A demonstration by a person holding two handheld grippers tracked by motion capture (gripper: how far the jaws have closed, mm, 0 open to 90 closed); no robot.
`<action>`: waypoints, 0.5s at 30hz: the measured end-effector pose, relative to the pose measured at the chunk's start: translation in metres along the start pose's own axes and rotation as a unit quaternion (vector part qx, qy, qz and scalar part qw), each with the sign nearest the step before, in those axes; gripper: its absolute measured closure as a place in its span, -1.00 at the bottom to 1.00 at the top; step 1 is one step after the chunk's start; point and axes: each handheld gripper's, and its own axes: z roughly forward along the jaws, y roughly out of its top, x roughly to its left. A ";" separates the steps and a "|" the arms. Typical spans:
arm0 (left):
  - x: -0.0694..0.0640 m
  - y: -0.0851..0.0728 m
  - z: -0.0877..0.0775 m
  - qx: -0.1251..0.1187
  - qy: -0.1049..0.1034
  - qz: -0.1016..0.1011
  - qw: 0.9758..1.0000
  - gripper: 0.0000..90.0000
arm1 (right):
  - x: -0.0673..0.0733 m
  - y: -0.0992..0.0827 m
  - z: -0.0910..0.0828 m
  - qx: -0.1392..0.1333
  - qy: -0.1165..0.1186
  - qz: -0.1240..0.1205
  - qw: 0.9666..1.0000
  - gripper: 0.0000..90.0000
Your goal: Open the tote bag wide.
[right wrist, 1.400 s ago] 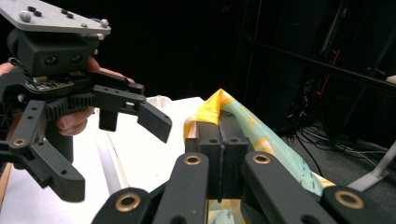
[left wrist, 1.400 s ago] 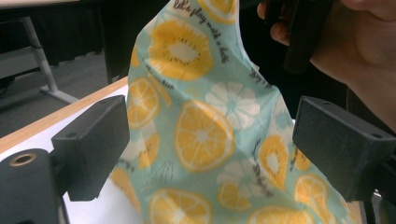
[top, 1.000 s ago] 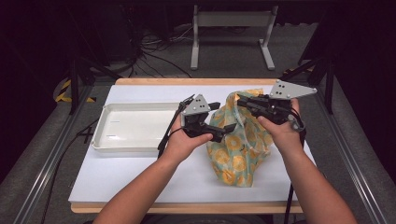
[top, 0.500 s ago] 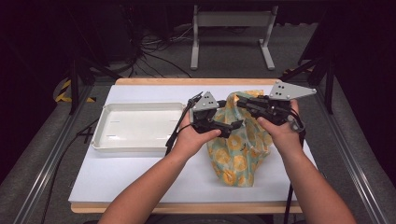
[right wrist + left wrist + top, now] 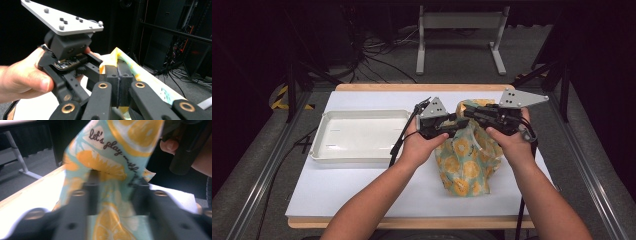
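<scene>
Left gripper (image 5: 115, 192) jaws closing on lemon-print bag (image 5: 112, 157)

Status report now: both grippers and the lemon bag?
Right gripper shut on lemon bag. Left gripper closing around bag edge. White tray beside, nothing blocking.

High view looks forward and down over the table (image 5: 362, 190); both gripper views sit close, sharing the lemon-print bag (image 5: 112, 150).
</scene>
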 end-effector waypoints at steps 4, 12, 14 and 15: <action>0.000 0.001 -0.003 0.003 0.003 0.005 1.000 0.86 | 0.000 -0.002 -0.003 -0.001 -0.004 0.000 1.000 0.96; 0.002 0.000 -0.006 0.007 0.003 0.001 1.000 0.96 | 0.000 -0.010 -0.023 0.008 -0.024 0.005 1.000 0.71; 0.005 -0.001 -0.008 0.006 0.002 -0.005 1.000 0.96 | 0.000 -0.013 -0.031 0.008 -0.031 0.011 0.999 0.64; 0.005 -0.001 -0.008 0.006 0.002 -0.005 1.000 0.96 | 0.000 -0.015 -0.036 0.005 -0.034 0.017 0.999 0.60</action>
